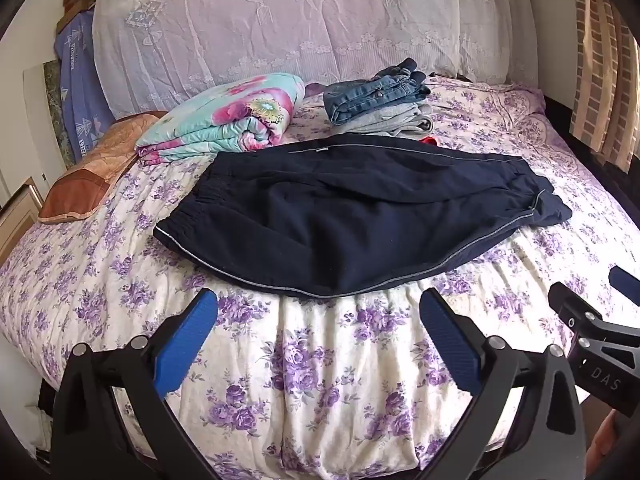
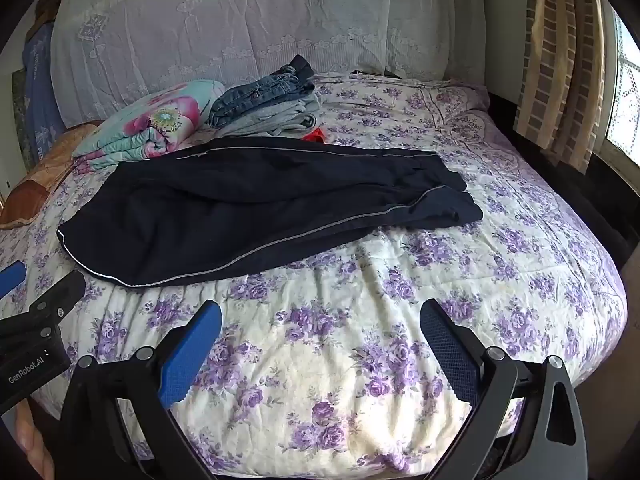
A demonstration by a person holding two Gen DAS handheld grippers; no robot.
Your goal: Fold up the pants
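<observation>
Dark navy pants (image 1: 352,216) with a thin grey side stripe lie flat across the bed, waistband at the left, leg ends at the right; the right wrist view shows the same pants (image 2: 248,208). My left gripper (image 1: 318,312) hovers open just short of the pants' near edge, nothing between its blue pads. My right gripper (image 2: 320,320) is open too, over bare bedspread below the leg half of the pants. Each gripper shows at the edge of the other's view.
The bed carries a purple-flowered bedspread (image 1: 320,380). Behind the pants lie a folded floral quilt (image 1: 228,116), a stack of folded jeans and grey clothes (image 1: 380,96), and a brown pillow (image 1: 92,172). A lace-covered headboard stands behind; a curtain (image 2: 560,64) hangs right.
</observation>
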